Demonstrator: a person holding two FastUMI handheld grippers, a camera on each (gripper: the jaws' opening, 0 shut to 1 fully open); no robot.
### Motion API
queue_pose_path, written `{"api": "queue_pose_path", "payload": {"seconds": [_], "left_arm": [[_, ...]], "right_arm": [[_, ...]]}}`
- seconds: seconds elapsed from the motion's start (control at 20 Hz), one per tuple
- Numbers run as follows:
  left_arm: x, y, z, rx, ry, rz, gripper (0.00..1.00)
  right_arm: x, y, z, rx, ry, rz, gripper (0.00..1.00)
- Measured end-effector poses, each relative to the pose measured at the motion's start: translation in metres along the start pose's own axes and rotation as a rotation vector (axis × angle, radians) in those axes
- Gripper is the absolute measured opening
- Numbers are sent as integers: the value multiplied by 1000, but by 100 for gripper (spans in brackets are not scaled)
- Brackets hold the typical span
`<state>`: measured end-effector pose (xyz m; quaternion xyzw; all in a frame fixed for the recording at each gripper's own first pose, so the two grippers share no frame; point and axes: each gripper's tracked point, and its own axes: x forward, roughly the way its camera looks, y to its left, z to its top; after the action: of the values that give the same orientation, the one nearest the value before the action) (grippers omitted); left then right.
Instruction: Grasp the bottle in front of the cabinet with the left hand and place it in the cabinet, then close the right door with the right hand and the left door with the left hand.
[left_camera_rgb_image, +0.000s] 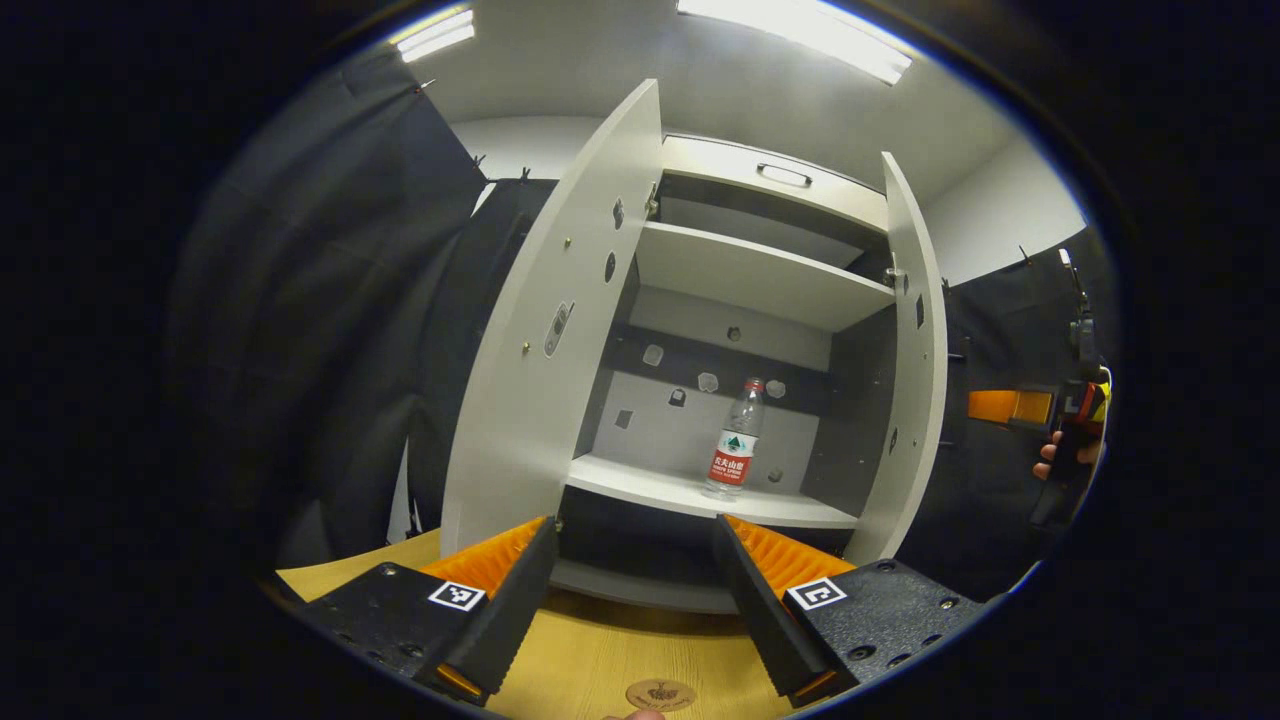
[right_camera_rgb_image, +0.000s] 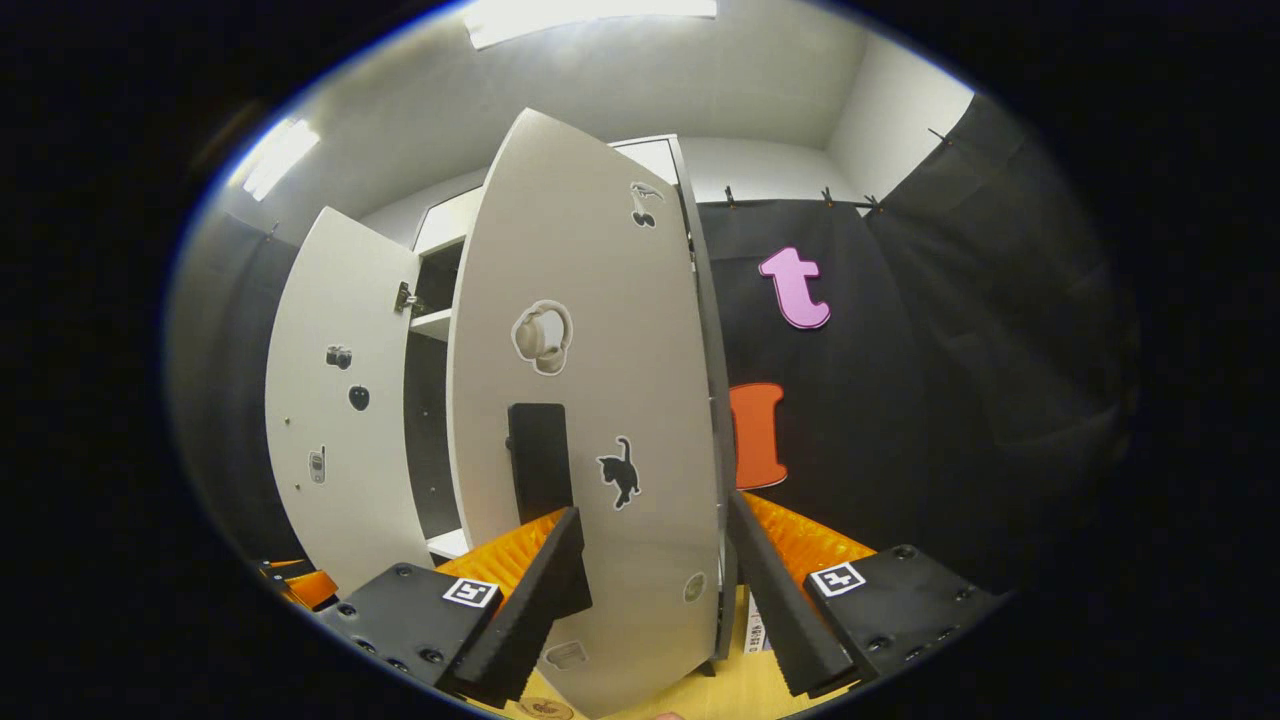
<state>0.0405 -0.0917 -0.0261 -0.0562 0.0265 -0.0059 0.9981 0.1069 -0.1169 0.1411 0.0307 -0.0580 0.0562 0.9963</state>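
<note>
My table (left_camera_rgb_image: 600, 650) looks like pale smooth wood. The cabinet (left_camera_rgb_image: 745, 275) boards are matt and smooth, the bottle (left_camera_rgb_image: 735, 440) is clear glossy plastic.

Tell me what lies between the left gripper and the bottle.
In the left gripper view, only bare tabletop and the cabinet's shelf edge lie between the open left gripper and the bottle.

We find the left gripper view set low over the wooden table (left_camera_rgb_image: 600, 650), facing straight into the open cabinet (left_camera_rgb_image: 750, 290) from near its front. The right gripper view sits off to the cabinet's right side, close to the outer face of the right door (right_camera_rgb_image: 590, 400), looking past it. Both views share the left door (left_camera_rgb_image: 545, 330) (right_camera_rgb_image: 335, 400) and the table.
</note>
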Motion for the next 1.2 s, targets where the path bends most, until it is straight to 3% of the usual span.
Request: {"api": "queue_pose_path", "payload": {"seconds": [0.3, 0.65, 0.7, 0.75, 0.8, 0.85, 0.9, 0.95, 1.0, 1.2], "left_arm": [[-7, 13, 3, -8, -4, 38, 95], [-10, 31, 16, -22, -34, 85, 95], [-12, 35, 20, -25, -45, 100, 95], [-14, 41, 22, -28, -54, 115, 94], [-17, 47, 25, -28, -62, 130, 94], [-19, 56, 27, -21, -67, 154, 94], [-23, 67, 30, -12, -74, 188, 94], [-28, 79, 36, -6, -87, 223, 94], [-31, 88, 42, -7, -103, 253, 94], [-41, 124, 59, -16, -136, 330, 94]], "right_arm": [[16, 26, -25, -25, 64, 59, 97], [49, 58, -32, -46, 58, 122, 97], [54, 63, -33, -49, 61, 130, 97], [58, 66, -35, -53, 69, 137, 87], [62, 68, -32, -54, 59, 134, 87], [66, 67, -35, -57, 62, 127, 95], [68, 69, -34, -49, 59, 129, 95], [71, 71, -37, -39, 69, 129, 87], [77, 73, -38, -27, 76, 126, 95], [106, 86, -42, -20, 92, 117, 95]]}}
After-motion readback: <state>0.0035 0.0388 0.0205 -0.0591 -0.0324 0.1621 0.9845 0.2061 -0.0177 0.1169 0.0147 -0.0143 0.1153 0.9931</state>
